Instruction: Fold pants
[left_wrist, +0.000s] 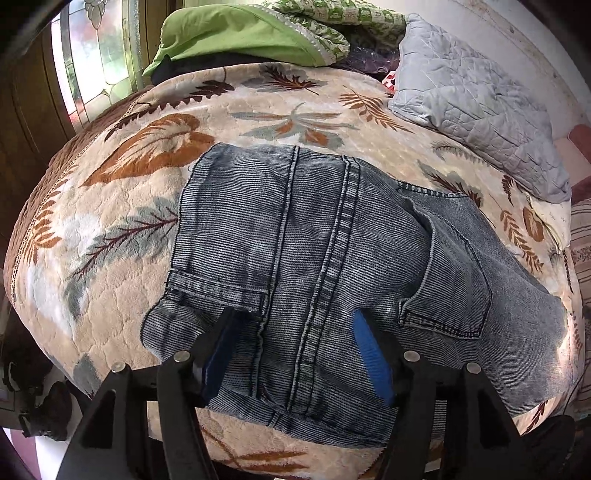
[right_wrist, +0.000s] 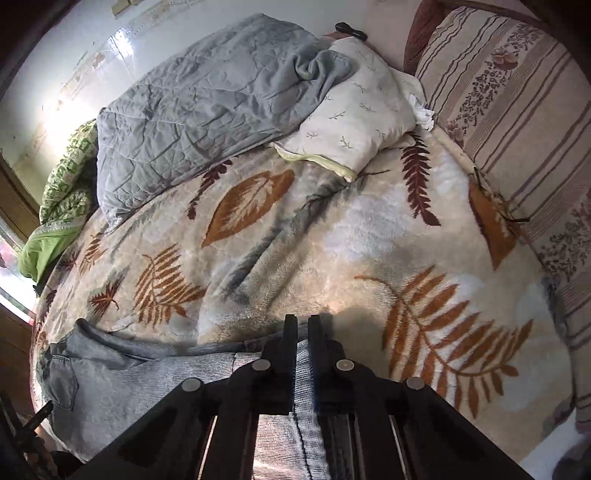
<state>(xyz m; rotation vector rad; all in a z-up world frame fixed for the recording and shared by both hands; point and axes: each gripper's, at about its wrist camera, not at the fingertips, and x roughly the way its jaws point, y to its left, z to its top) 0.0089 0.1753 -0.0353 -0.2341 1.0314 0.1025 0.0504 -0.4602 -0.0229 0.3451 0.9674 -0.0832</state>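
Grey-blue jeans (left_wrist: 295, 240) lie bunched on a leaf-patterned blanket (left_wrist: 129, 155), seams and a back pocket facing up. My left gripper (left_wrist: 295, 314) hovers over their near part, open, with its blue pads (left_wrist: 373, 354) on either side of the middle seam and not pressing the cloth. In the right wrist view the jeans (right_wrist: 129, 376) stretch from the lower left to my right gripper (right_wrist: 302, 321). That gripper is shut on a strip of the denim, which runs up between its black fingers (right_wrist: 290, 332).
A grey quilt (right_wrist: 192, 110) and a white pillow (right_wrist: 351, 110) lie at the far side of the blanket (right_wrist: 295, 240). A striped mattress edge (right_wrist: 517, 110) is on the right. Green bedding (left_wrist: 236, 33) and a window (left_wrist: 92, 55) are at the far left.
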